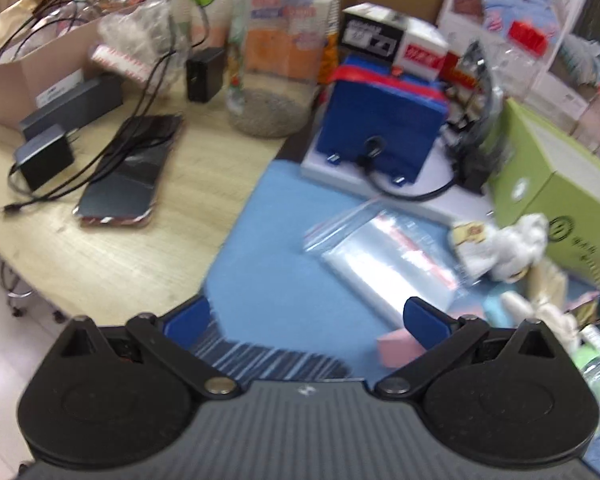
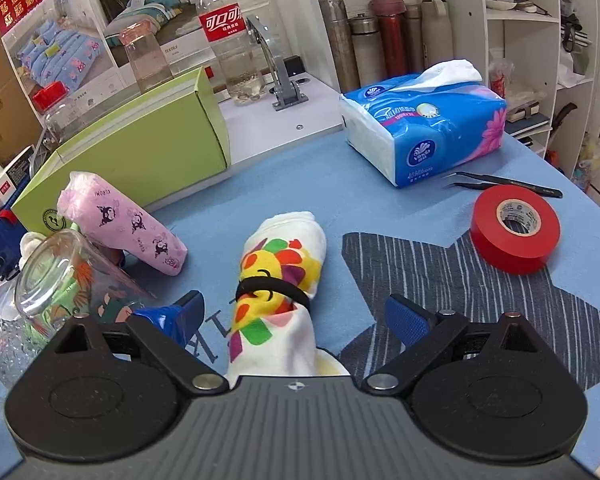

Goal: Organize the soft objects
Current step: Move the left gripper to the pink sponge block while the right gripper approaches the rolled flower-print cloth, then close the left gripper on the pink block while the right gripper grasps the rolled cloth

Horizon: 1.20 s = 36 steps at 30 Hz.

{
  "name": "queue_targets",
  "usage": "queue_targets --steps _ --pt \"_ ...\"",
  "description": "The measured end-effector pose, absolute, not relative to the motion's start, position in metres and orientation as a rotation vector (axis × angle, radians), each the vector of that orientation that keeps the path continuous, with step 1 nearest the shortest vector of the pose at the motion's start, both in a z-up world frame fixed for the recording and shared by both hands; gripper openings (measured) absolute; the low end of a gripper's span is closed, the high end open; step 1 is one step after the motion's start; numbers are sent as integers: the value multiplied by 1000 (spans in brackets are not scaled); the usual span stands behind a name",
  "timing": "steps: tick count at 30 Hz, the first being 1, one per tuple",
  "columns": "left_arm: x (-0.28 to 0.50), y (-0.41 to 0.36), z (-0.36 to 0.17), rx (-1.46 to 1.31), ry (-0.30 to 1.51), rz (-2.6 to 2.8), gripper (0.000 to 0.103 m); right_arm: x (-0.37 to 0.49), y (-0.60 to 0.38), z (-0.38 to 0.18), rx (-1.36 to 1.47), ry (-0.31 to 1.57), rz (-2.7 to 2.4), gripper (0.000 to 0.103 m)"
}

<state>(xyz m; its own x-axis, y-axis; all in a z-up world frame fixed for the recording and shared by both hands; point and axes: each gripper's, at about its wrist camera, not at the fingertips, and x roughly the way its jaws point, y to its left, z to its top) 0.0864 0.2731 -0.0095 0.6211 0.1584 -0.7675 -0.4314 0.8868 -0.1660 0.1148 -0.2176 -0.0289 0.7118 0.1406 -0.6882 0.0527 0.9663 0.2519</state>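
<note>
Rolled towel lies between right hand-held gripper fingers, untouched.

Rolled white towel with colourful print, bound by black band, lying on blue mat

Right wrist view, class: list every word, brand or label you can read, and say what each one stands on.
"可口可乐", partly turned away: red label of the clear bottle.
"vinda": blue tissue pack; its other print is too small.
"KUROMI", upside down: pink printed roll.
"TEXTILE": bedding poster.
Red tape roll: core print is too small to read.
</note>
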Motion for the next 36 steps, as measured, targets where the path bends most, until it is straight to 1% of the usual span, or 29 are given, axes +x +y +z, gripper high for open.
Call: queue_targets --steps 6,13,19,24,32,36 --pt "119 251 -18 -344 881 301 102 112 -212 -26 258 783 63 85" --pt "82 241 -35 -348 938 212 102 108 -221 -24 225 771 40 85" --pt "92 234 -37 -375 930 238 102 113 -224 -29 253 783 42 85" --pt "94 213 -43 -231 945 281 102 109 -223 -30 261 788 60 85" --pt "55 212 -40 -220 913 209 102 108 -226 -29 260 785 65 85" --pt "62 208 -43 -222 890 202 102 111 -222 -32 238 797 81 85"
